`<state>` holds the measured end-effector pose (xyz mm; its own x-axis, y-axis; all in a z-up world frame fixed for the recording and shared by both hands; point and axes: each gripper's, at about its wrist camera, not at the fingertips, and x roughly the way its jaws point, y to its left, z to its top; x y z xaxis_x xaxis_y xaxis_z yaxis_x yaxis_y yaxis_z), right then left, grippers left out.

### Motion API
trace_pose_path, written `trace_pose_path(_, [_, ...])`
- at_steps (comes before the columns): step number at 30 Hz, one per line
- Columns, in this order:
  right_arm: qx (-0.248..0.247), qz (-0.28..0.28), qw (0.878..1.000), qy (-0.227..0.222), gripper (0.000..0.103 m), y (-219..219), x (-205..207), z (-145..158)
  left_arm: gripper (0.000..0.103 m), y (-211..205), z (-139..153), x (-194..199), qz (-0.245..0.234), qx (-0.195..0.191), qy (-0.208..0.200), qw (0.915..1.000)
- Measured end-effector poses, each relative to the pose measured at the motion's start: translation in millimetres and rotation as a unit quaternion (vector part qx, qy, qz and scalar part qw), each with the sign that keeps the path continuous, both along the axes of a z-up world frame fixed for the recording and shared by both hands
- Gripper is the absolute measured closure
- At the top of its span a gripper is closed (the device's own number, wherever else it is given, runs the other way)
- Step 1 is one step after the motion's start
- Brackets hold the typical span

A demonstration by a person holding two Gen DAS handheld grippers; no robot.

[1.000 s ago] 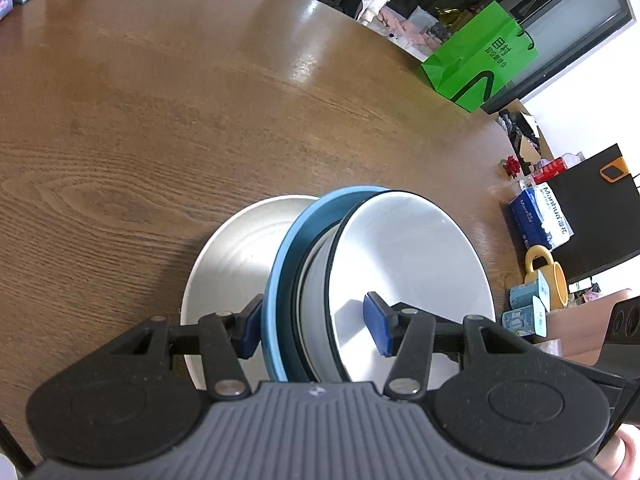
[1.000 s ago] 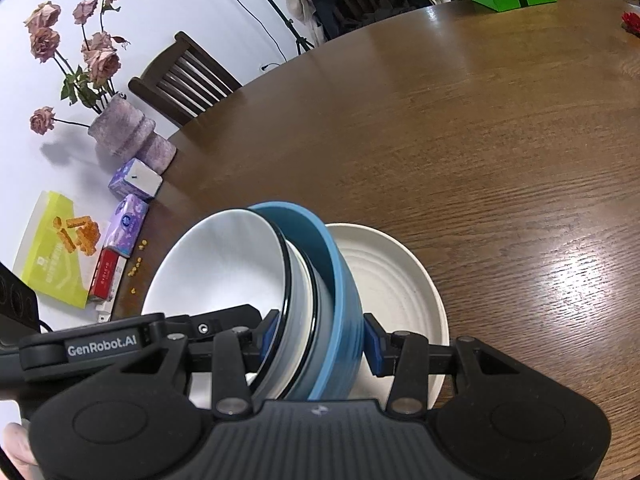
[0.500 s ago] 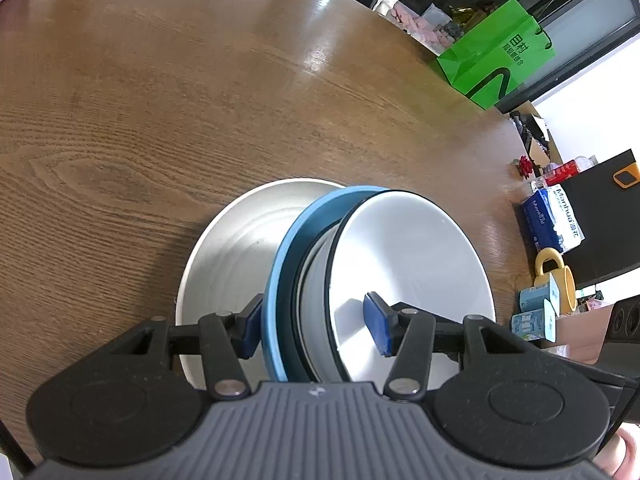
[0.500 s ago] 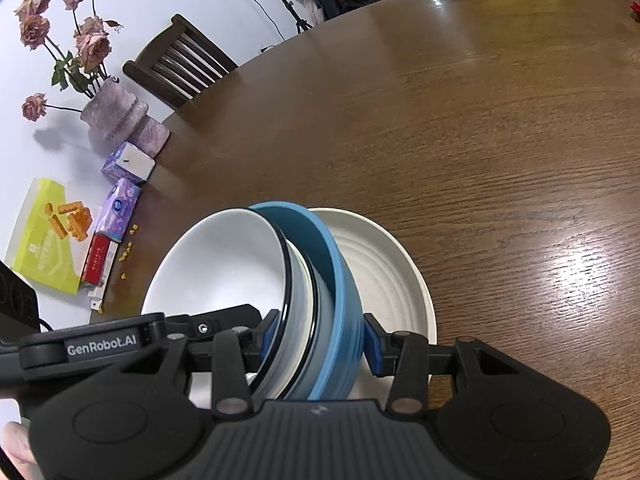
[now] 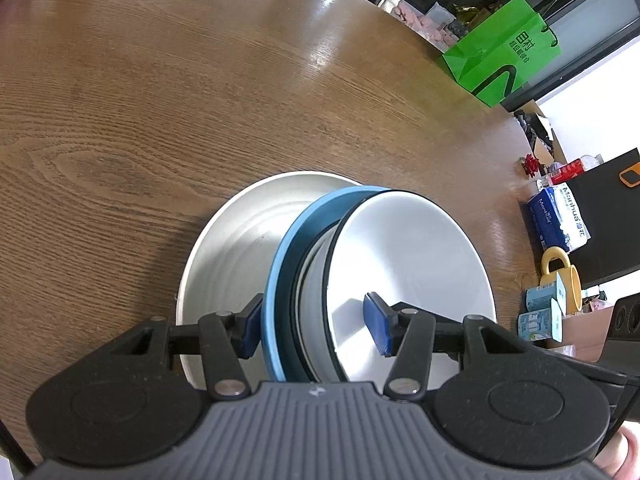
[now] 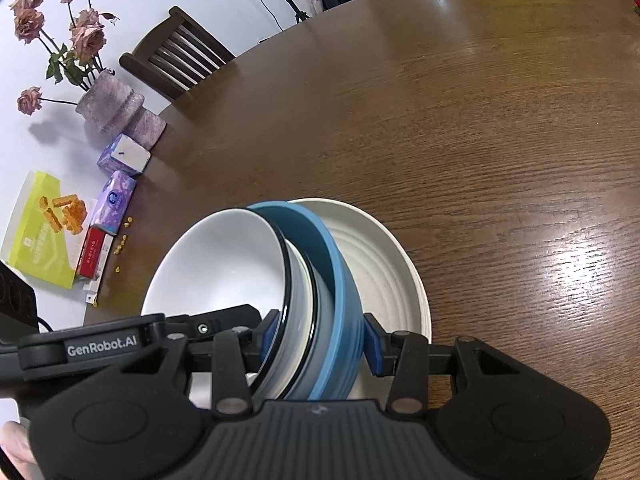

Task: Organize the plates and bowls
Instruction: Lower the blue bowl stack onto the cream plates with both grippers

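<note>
My right claw (image 6: pixel 316 342) is clenched on a nested stack tipped on edge: its pads press a white bowl (image 6: pixel 224 264) on one side and a blue bowl (image 6: pixel 340 312) on the other, with a paler bowl sandwiched between. My left claw (image 5: pixel 316 326) straddles the same stack from the opposite side; one pad sits against the blue bowl (image 5: pixel 276 300), while the other pad stands inside the white bowl (image 5: pixel 408 256) and I cannot tell whether it touches. The stack leans over a white plate (image 6: pixel 384 264) lying flat near my edge of the table (image 6: pixel 480 120).

Beyond the table's far edge stands a green bag (image 5: pixel 502 52) with printed characters too small for me to read. Off the right edge sits a blue pack reading "Manhua" (image 5: pixel 560 220). The other claw's arm, seen from my right camera, bears a "GenRobot.AI" label (image 6: pixel 102 349).
</note>
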<state>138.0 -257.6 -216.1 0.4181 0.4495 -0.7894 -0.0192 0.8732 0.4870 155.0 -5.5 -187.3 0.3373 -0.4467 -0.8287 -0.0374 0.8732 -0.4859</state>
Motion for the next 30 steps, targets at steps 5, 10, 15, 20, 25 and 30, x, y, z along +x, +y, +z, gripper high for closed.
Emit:
trace_pose_path(5, [0.003,0.001,1.000,-0.001,0.061,-2.5,-1.1,-2.0,0.051,-0.2,0.2,-1.8,0.000,0.002,-0.001,1.0000])
trace_pose_path(10, [0.008,0.002,1.000,-0.006,0.061,-3.5,-3.7,-3.2,0.051,-2.7,2.8,-2.6,-0.003,0.012,-0.008,0.9999])
trace_pose_path(15, [0.017,0.003,1.000,-0.017,0.061,-6.1,-4.2,-6.1,0.051,-2.7,3.8,-1.0,-0.003,0.018,-0.016,0.9997])
trace_pose_path(20, [0.022,0.006,0.999,-0.025,0.061,-7.5,-5.3,-8.9,0.051,-4.6,5.7,-1.7,-0.008,0.031,-0.032,0.9990])
trace_pose_path(25, [0.018,0.009,0.999,-0.025,0.061,-7.2,-6.5,-11.1,0.051,-4.4,4.5,0.3,-0.009,0.031,-0.033,0.9989])
trace_pose_path(30, [0.018,0.007,1.000,-0.024,0.061,-7.5,-6.8,-10.6,0.051,-1.0,3.8,0.2,-0.008,0.027,-0.031,0.9991])
